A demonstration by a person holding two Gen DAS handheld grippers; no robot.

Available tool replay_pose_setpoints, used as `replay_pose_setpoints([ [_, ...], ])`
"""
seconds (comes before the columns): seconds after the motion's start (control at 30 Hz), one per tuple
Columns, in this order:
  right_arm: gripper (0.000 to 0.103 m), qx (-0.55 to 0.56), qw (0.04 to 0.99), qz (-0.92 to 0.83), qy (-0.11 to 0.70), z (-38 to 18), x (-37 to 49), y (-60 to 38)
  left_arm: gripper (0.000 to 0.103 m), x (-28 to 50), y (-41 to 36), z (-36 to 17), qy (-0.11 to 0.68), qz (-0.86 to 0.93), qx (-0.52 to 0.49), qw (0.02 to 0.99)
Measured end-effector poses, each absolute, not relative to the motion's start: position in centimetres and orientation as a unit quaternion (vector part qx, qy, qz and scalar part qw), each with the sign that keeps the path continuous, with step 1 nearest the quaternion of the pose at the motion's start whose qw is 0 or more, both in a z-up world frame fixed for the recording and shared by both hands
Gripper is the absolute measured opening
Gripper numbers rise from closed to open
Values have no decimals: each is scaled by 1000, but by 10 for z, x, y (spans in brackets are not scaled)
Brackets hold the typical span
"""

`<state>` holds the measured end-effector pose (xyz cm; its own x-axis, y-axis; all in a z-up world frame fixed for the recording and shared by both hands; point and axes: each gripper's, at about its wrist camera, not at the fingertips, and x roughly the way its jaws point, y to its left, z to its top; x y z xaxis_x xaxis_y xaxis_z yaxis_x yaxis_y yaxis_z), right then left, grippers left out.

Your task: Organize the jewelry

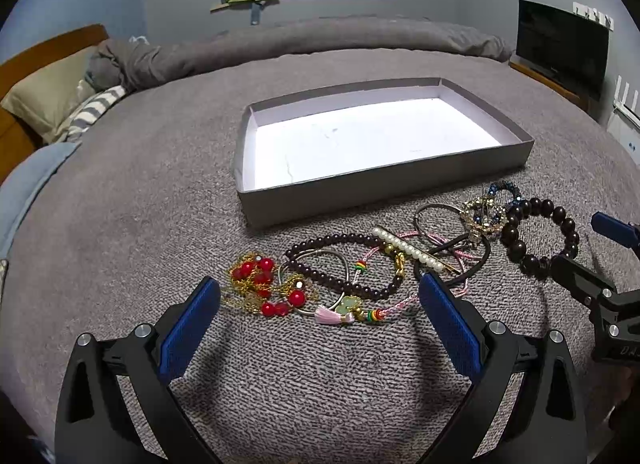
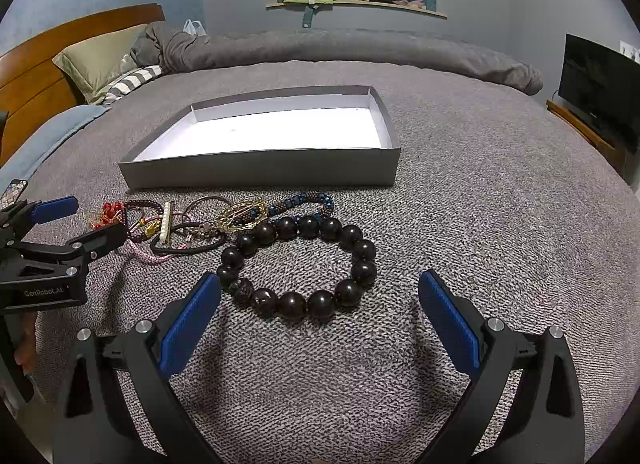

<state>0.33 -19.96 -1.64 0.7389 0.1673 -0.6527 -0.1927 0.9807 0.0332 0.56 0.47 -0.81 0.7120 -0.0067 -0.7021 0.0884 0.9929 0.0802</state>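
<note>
Partly edge-cropped: right tool (image 1: pixel 600 248) beside bead bracelet (image 1: pixel 538 238).

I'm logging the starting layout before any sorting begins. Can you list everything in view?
Box: one, grey outside, white inside, holding nothing, on the bed behind the jewelry.
Large-bead bracelet: one, dark brown, rightmost, before the right claw.
Small-bead bracelet: one, dark maroon, mid-pile.
Red bead and gold chain piece: one, left end.
Pearl bar clip: one, white.
Pink cord bracelet: one, with tassel.
Blue beaded rope bracelet: one, nearest the box.
Gold ornate piece: one.
Bedspread: grey.
TV: one, black, right.
Left claw: open.
Right claw: open.
</note>
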Motion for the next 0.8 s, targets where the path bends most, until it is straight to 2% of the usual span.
replay_pose_setpoints([
  [0.8,97,-21,931,96,351,-17,3,-196,101,9,5,-6,381,-26,54,923],
])
